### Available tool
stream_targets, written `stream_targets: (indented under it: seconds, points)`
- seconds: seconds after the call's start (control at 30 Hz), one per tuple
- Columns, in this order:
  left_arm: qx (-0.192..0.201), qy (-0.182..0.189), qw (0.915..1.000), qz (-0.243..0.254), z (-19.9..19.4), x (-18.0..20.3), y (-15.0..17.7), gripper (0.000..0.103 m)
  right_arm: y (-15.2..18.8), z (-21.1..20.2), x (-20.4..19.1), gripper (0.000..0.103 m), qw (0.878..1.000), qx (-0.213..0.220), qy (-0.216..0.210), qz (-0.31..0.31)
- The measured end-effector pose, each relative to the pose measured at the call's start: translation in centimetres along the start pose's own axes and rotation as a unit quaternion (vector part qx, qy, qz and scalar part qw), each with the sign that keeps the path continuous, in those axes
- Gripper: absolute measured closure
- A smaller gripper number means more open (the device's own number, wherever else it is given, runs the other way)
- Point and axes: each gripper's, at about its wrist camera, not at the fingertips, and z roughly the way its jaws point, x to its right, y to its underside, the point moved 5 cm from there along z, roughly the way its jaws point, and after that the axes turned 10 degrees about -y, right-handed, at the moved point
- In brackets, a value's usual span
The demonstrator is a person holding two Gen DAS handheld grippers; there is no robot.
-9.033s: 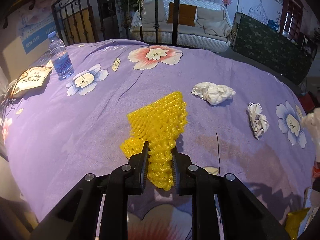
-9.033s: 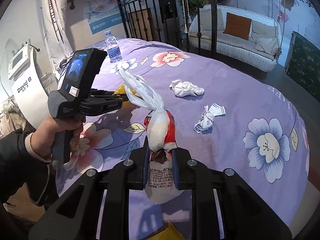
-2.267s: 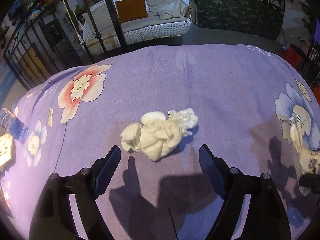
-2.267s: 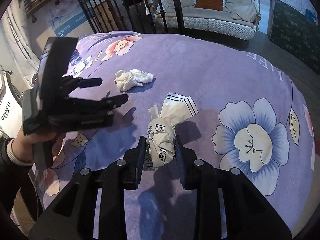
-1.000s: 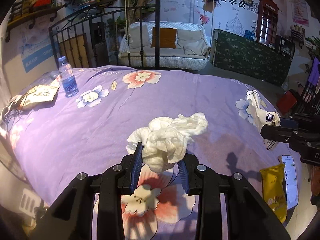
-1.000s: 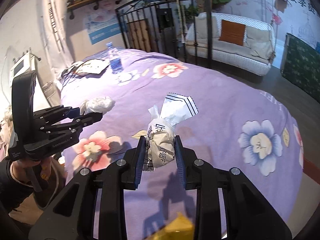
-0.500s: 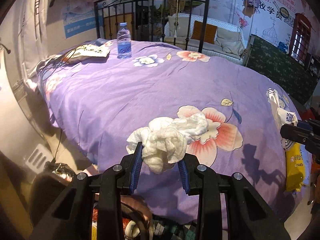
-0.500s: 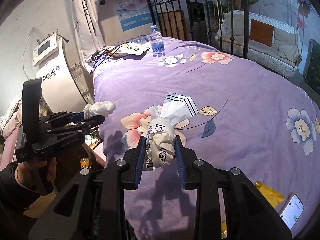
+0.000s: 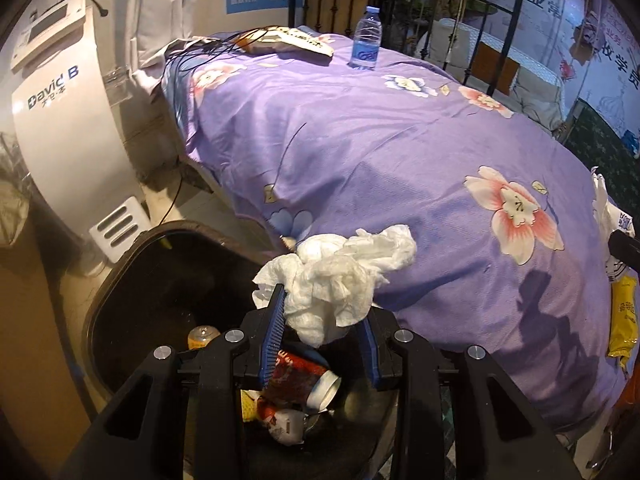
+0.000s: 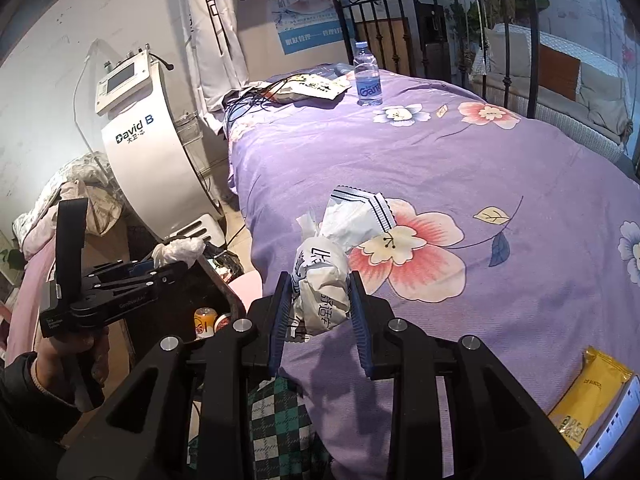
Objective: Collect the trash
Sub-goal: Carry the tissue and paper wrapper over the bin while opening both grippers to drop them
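Note:
My left gripper [image 9: 322, 316] is shut on a crumpled white tissue wad [image 9: 336, 276] and hangs over the open dark trash bin [image 9: 120, 280], which holds a red wrapper, a cup and other rubbish. In the right wrist view the same gripper [image 10: 176, 264] shows at the left, held by a hand, tissue [image 10: 178, 250] at its tips above the bin [image 10: 218, 280]. My right gripper [image 10: 318, 304] is shut on a crumpled white printed paper wrapper [image 10: 324, 280] over the near edge of the purple flowered bed [image 10: 480, 184].
A white "David B" machine [image 9: 60, 120] stands left of the bin. On the bed's far end lie a water bottle [image 9: 366, 38], a flat packet and cables. A yellow packet [image 10: 592, 392] and a phone lie at the bed's near right. An iron bed frame stands behind.
Both grippers swung left toward the bed's edge. The left one, tissue still held, now hangs over the bin, which has come fully into view. The right one still holds its wrapper.

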Motion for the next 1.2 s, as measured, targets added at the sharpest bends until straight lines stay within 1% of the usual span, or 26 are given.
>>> stream_targets:
  seconds: [0.07,0.17,0.27,0.37,0.4,0.43,0.47,0.5,0.53,0.73,0.9,1.03,1.13,1.2]
  points:
    - [-0.014,-0.013,0.9998,-0.008,0.7,-1.0,0.8,0.069,0.1,0.4,-0.6,0.073,1.0,-0.003,-0.005,-0.002]
    - [-0.05,-0.03,0.9982,-0.016,2.2,-2.3,2.2,0.068,0.3,0.9,-1.4,0.073,1.0,-0.008,-0.013,-0.004]
    - [-0.091,-0.027,0.995,-0.028,3.8,-3.1,3.5,0.067,0.6,1.4,-1.9,0.073,1.0,-0.013,-0.02,-0.005]
    - [-0.126,-0.027,0.9912,-0.031,5.0,-3.3,4.5,0.06,0.9,2.0,-2.3,0.073,1.0,-0.019,-0.024,-0.006]
    - [-0.13,-0.031,0.9905,-0.03,5.2,-3.4,4.7,0.052,1.0,2.1,-2.5,0.073,0.999,-0.021,-0.026,-0.007]
    - [-0.131,-0.035,0.9903,-0.029,5.3,-3.5,4.8,0.04,1.1,2.3,-2.7,0.073,0.999,-0.022,-0.027,-0.008]
    - [-0.13,-0.039,0.9904,-0.029,5.3,-3.7,4.8,0.034,1.2,2.4,-2.9,0.073,0.999,-0.023,-0.028,-0.009]
    - [-0.127,-0.045,0.9905,-0.03,5.2,-3.9,4.7,0.023,1.2,2.5,-3.0,0.073,0.999,-0.024,-0.029,-0.01]
    - [-0.122,-0.049,0.9907,-0.033,5.0,-4.1,4.6,0.019,1.2,2.5,-3.1,0.073,0.999,-0.025,-0.03,-0.011]
    - [-0.102,-0.054,0.9901,-0.08,4.1,-6.1,3.3,0.014,1.5,3.9,-4.0,0.073,0.998,-0.037,-0.046,-0.014]
    - [-0.079,-0.075,0.9887,-0.103,2.9,-7.9,2.4,0.014,2.0,5.8,-6.1,0.073,0.995,-0.057,-0.085,-0.019]
    - [-0.052,-0.1,0.9874,-0.111,1.9,-9.3,1.6,0.014,2.8,8.3,-8.7,0.073,0.988,-0.089,-0.123,-0.033]
    - [-0.035,-0.115,0.9849,-0.124,1.1,-10.6,1.1,0.011,3.9,10.7,-10.6,0.073,0.979,-0.122,-0.159,-0.035]
    - [-0.028,-0.12,0.9831,-0.135,0.6,-11.4,1.0,0.01,4.8,12.2,-12.0,0.073,0.973,-0.146,-0.174,-0.045]
